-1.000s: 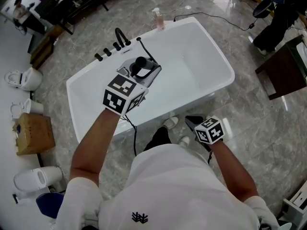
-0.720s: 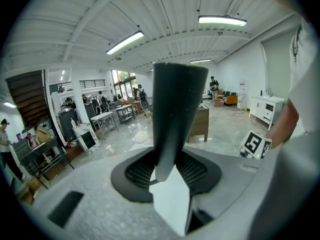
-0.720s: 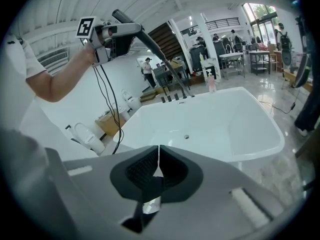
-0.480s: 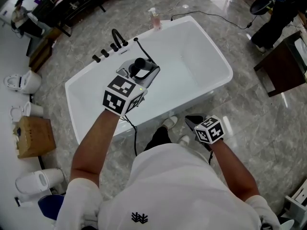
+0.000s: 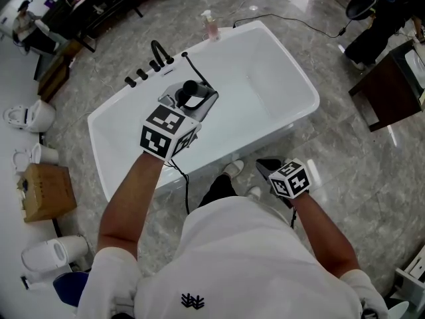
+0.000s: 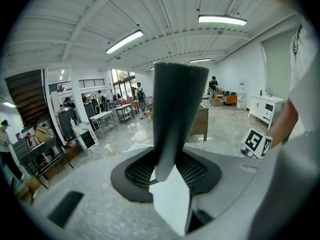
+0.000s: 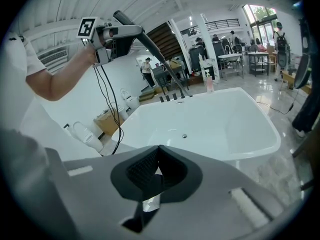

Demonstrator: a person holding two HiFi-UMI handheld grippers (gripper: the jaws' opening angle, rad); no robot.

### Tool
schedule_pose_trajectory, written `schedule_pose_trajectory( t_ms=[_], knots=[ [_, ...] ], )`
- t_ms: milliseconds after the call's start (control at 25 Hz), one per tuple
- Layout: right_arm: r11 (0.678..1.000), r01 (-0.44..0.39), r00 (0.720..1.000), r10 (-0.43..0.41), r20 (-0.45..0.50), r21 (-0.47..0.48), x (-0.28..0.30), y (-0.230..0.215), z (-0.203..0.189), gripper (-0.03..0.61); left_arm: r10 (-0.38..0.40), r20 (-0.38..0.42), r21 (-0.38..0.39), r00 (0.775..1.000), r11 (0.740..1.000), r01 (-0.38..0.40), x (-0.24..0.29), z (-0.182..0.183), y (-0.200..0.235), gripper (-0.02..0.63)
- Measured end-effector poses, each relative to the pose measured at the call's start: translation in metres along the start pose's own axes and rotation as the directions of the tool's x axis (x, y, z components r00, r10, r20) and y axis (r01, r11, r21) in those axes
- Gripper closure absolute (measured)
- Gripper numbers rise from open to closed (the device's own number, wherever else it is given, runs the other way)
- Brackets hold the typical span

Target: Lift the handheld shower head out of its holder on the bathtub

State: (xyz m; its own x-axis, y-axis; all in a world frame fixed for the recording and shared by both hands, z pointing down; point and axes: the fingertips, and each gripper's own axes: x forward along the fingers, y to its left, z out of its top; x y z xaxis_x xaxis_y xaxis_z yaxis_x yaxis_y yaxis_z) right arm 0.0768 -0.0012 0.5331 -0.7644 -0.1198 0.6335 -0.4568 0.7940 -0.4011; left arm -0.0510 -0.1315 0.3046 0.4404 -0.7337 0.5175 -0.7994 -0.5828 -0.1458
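My left gripper (image 5: 201,97) is raised over the white bathtub (image 5: 300,119), shut on the black shower head handle (image 6: 175,114), which stands up between its jaws. In the right gripper view that handle (image 7: 136,30) sticks out of the left gripper (image 7: 114,34), and its thin black hose (image 7: 172,76) runs down to the tub's far deck by the black faucet (image 5: 158,50) and knobs (image 5: 141,75). My right gripper (image 5: 264,169) hangs low beside the tub's near wall, jaws together with nothing in them (image 7: 159,156).
A pink soap bottle (image 5: 211,26) stands on the tub's far corner. White toilets (image 5: 30,116) and a cardboard box (image 5: 45,191) sit at the left, a dark cabinet (image 5: 392,88) at the right. My shoes (image 5: 234,170) touch the tub's base.
Only the head view has shifted slightly; both grippers and the shower head keep their places.
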Motion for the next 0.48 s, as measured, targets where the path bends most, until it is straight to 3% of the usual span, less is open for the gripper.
schedule_pose_trajectory(
  t_ms=[480],
  knots=[
    [1.000, 0.017, 1.000, -0.018, 0.014, 0.012, -0.008, -0.003, -0.012, 0.566, 0.020, -0.006, 0.012, 1.000, 1.000, -0.020, 0.000, -0.003, -0.004, 0.474]
  ],
)
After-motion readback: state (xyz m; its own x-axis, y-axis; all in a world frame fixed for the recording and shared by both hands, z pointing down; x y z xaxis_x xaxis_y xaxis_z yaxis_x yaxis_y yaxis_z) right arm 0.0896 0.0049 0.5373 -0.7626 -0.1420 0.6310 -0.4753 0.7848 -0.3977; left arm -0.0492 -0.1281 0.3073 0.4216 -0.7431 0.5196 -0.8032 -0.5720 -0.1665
